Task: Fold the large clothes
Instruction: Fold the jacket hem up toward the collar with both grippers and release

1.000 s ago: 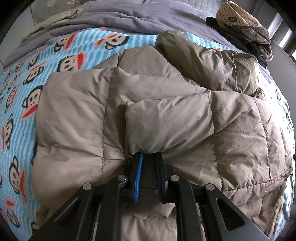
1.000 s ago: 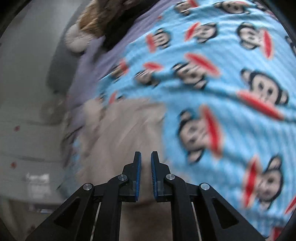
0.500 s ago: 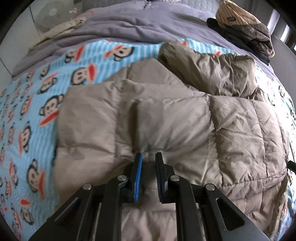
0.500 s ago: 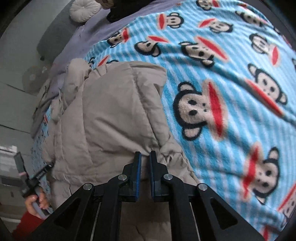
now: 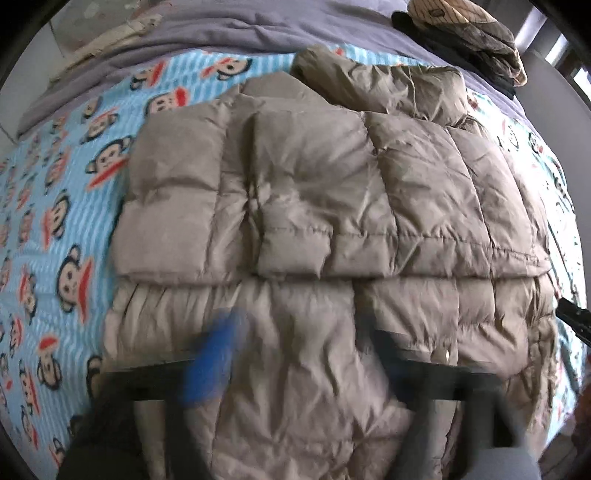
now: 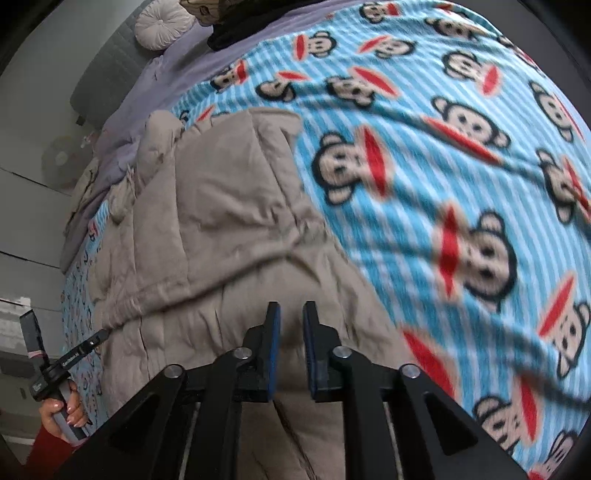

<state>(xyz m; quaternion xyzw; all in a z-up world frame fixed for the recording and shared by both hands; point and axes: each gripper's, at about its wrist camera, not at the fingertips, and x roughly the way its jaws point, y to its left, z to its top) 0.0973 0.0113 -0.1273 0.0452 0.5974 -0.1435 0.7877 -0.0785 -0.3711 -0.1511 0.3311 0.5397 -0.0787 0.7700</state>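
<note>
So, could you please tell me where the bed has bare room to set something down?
The monkey blanket lies bare beside the jacket, on the side away from the left hand. The purple sheet's corner is crowded by piled clothes.

Inspector A: Left wrist view: the left gripper [image 5: 306,354] is smeared by motion as its jaws open; the finger outlines cannot be traced. The padded jacket [image 5: 314,192] runs off the bottom edge.

Inspector B: Confirmed. Right wrist view: the monkey-print blanket [image 6: 443,166] is blurred toward the right. The person's hand [image 6: 62,413] at lower left is partly cut off; its sleeve leaves the picture.

Inspector A: The clothes pile [image 5: 465,33] at top right?

Inspector B: Cropped; separate garments cannot be told apart.
</note>
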